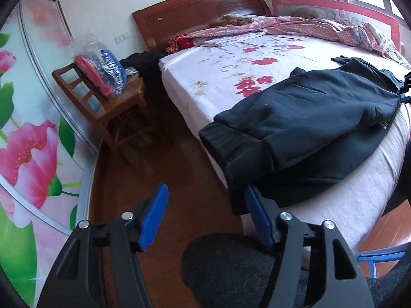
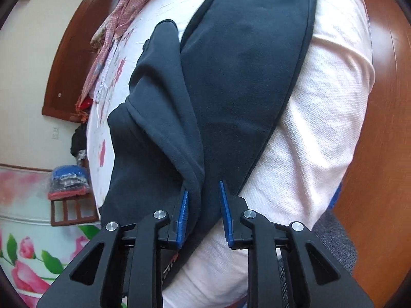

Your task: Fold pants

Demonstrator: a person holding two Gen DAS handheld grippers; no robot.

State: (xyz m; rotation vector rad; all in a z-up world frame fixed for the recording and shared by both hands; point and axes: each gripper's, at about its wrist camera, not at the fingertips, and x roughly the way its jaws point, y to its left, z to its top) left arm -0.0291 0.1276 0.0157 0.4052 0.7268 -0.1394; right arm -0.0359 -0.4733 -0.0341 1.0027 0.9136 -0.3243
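Dark navy pants lie on the bed, their ribbed cuffs hanging over the bed's near corner. My left gripper is open beside the cuffs, its right finger just under the hanging cuff and its left finger over the floor. In the right wrist view the pants stretch away over the sheet. My right gripper has its jaws apart around a bunched fold of the fabric. Part of the right gripper shows at the far right of the left wrist view.
The bed has a white floral sheet, a wooden headboard and a crumpled pink quilt at the far side. A wooden chair holding bagged clothes stands by the bed. A flowered wardrobe door is at left. The floor is wood.
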